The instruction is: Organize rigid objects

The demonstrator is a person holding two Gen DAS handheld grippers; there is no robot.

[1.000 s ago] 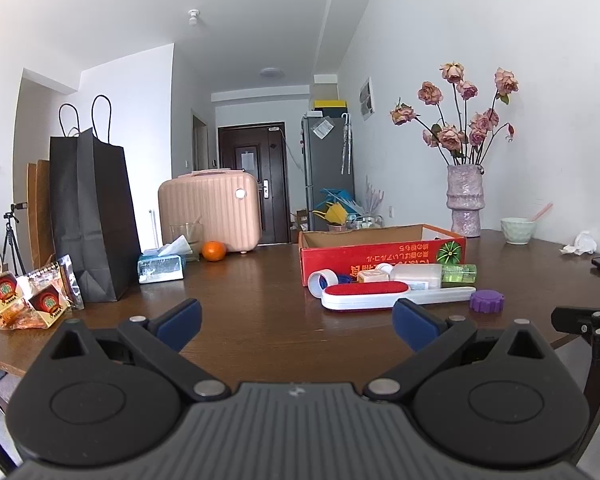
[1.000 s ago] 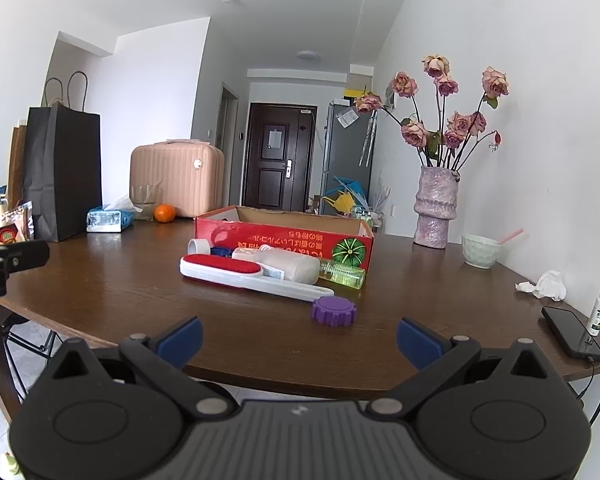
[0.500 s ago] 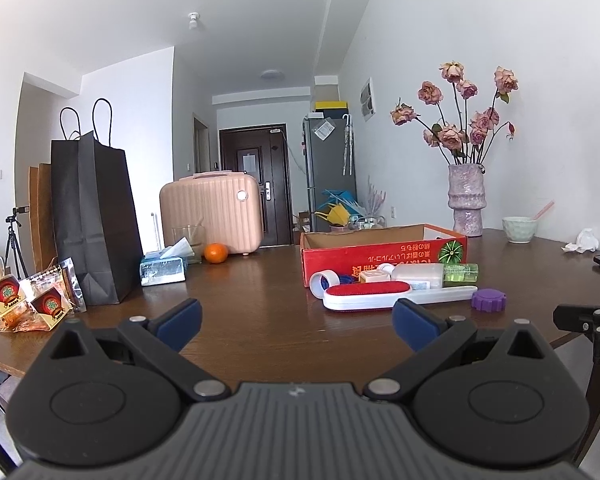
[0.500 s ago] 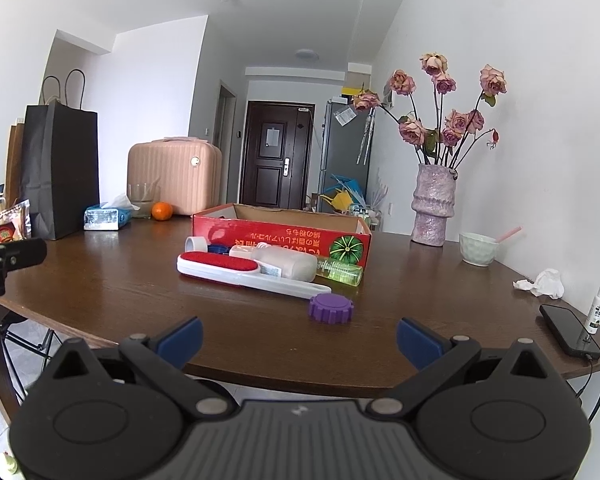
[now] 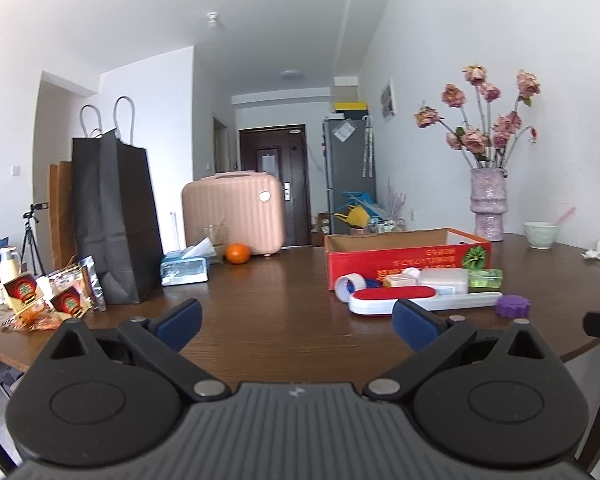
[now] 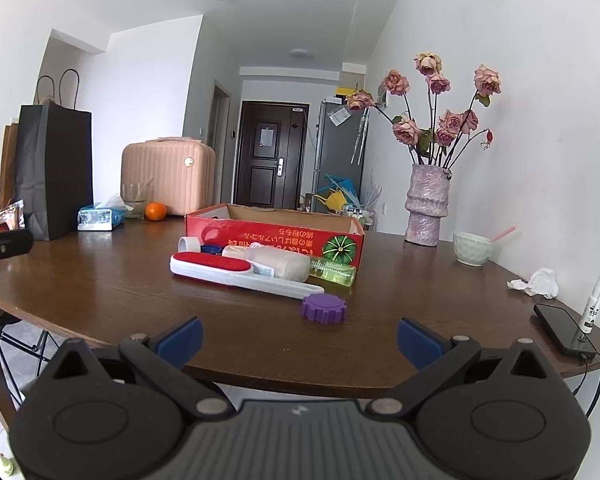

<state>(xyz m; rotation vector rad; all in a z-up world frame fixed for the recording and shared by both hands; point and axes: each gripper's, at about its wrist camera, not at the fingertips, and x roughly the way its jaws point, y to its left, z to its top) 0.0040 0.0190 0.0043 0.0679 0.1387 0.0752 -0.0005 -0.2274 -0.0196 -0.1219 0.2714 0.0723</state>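
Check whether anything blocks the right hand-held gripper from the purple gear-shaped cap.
Nothing visible does. The purple gear-shaped plastic cap lies alone on the brown wooden table, straight ahead of the open right hand-held gripper; only bare tabletop lies between.

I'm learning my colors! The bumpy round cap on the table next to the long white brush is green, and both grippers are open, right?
Almost. The bumpy round cap is purple, not green; the right wrist view shows it clearly. It does sit on the table next to the long white brush, and both grippers, left and right, are open.
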